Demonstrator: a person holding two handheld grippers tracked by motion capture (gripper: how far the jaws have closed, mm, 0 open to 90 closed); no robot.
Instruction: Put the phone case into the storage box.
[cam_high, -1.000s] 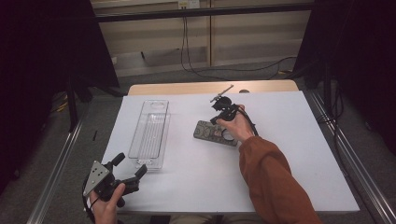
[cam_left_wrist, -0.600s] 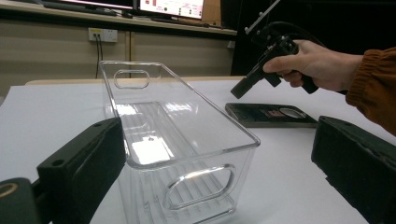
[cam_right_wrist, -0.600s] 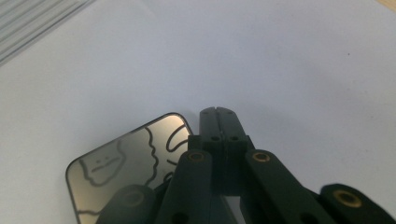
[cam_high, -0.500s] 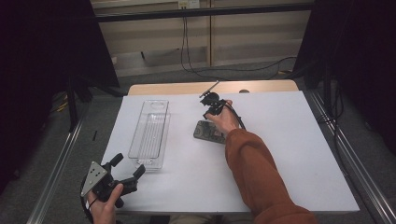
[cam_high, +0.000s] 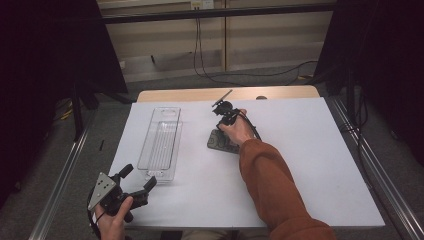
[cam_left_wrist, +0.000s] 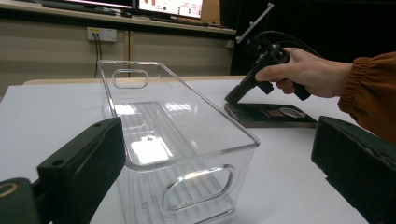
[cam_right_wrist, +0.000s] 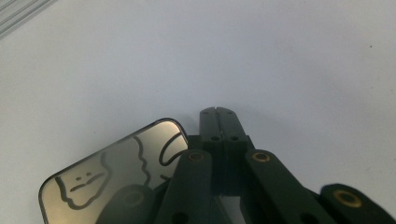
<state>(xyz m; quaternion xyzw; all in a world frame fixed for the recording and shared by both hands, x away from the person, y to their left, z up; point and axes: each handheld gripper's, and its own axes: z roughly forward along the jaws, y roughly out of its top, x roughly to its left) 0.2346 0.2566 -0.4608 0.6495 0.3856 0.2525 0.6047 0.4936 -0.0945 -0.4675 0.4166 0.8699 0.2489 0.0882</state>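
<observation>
Shut right gripper (cam_right_wrist: 218, 113) beside dark card (cam_right_wrist: 112, 177).

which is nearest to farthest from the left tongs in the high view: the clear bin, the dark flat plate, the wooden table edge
1. clear bin: just ahead of the left tongs, its near end beside their tips.
2. dark flat plate: mid-table, to the right, under the right tongs.
3. wooden table edge: far side, beyond the white sheet.
</observation>
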